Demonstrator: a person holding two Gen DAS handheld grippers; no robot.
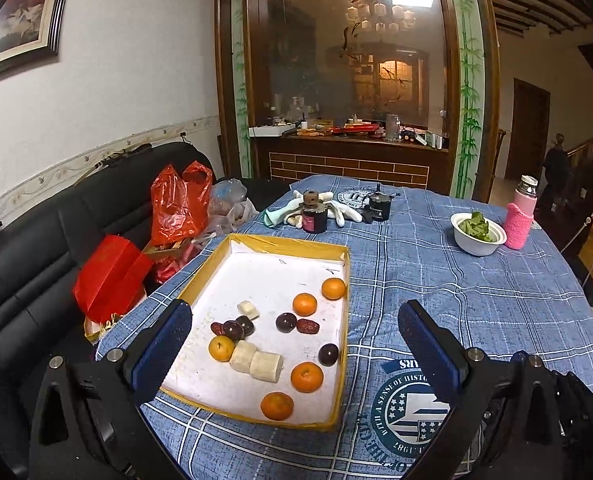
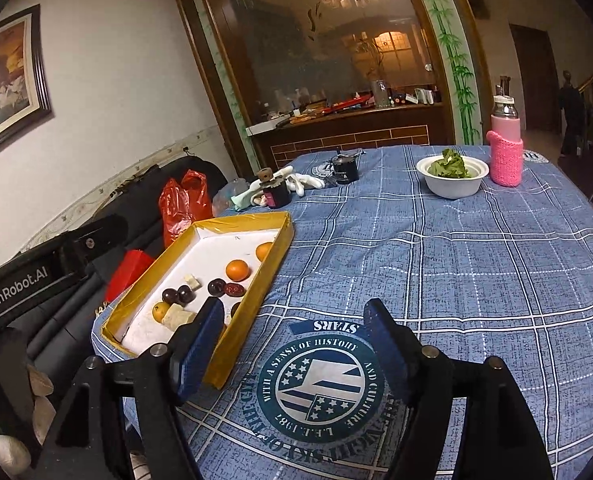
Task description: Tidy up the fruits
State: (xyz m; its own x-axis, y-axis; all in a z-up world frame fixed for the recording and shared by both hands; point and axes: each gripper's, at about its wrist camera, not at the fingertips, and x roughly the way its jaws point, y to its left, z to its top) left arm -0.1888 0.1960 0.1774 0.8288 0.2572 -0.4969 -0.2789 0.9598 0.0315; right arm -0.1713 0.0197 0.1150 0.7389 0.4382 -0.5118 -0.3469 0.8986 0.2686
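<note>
A shallow yellow-rimmed tray (image 1: 288,242) with a white floor lies on the blue checked tablecloth. It holds several oranges (image 1: 307,377), dark plums (image 1: 286,322), red dates (image 1: 307,326) and peeled banana pieces (image 1: 256,360), loosely scattered. My left gripper (image 1: 296,348) is open and empty, hovering over the tray's near end. My right gripper (image 2: 296,340) is open and empty above the round emblem (image 2: 320,384) on the cloth, just right of the tray (image 2: 280,248). The oranges also show in the right wrist view (image 2: 237,270).
A white bowl of greens (image 1: 478,234) and a pink-sleeved bottle (image 1: 520,216) stand at the far right. Two dark jars (image 1: 314,216) and white gloves (image 1: 338,208) lie beyond the tray. Red bags (image 1: 180,200) sit on the black sofa (image 1: 36,248) left of the table.
</note>
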